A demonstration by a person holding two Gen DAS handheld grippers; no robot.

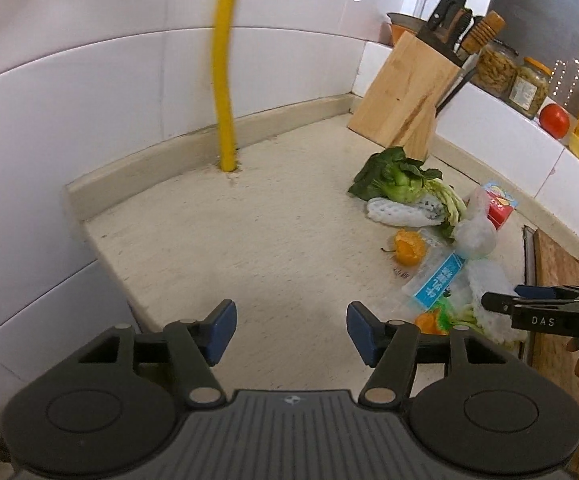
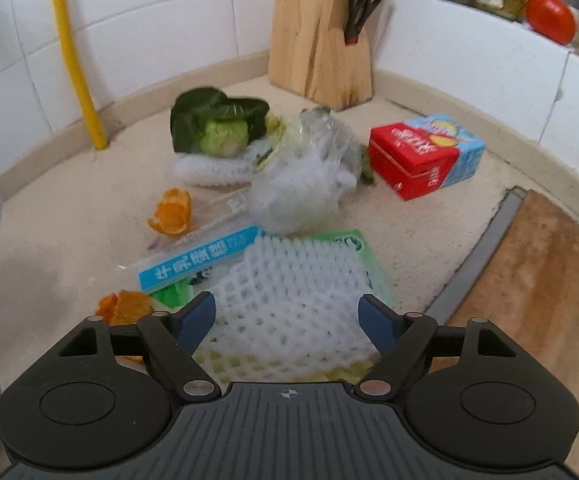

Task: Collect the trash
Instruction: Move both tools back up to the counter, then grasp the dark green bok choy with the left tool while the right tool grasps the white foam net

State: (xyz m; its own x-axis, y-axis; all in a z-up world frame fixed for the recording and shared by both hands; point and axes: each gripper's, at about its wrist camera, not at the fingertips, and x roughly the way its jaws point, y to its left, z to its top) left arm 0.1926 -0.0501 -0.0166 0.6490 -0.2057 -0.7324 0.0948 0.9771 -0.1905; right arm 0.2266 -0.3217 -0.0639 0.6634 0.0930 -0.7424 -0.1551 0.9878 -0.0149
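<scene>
Here the trash lies in a loose heap on the pale countertop (image 2: pixel 429 248), toward the back corner: a white foam net (image 2: pixel 289 296) nearest the right gripper (image 2: pixel 288 320), overlapping a green packet (image 2: pixel 353 244) and a clear wrapper with a blue label (image 2: pixel 197 260). Beyond them sit a crumpled plastic bag (image 2: pixel 305 184), a second foam net (image 2: pixel 209 172) under a leafy green vegetable (image 2: pixel 217 124), and a red and blue drink carton (image 2: pixel 425 156) to the right. One piece of orange peel (image 2: pixel 171 212) lies left of the wrapper and another (image 2: pixel 123 306) is just beside the right gripper's left finger. The right gripper's jaws stand wide apart above the near foam net, nothing pressed between them. The left gripper (image 1: pixel 291 328) is also apart and empty, over bare counter well left of the heap. Behind the heap stands a wooden knife block (image 2: pixel 317 36); a yellow pipe (image 1: pixel 225 80) rises by the tiled wall, a tomato (image 2: pixel 549 16) rests on the ledge, and a wooden board (image 2: pixel 537 280) lies at the right.
</scene>
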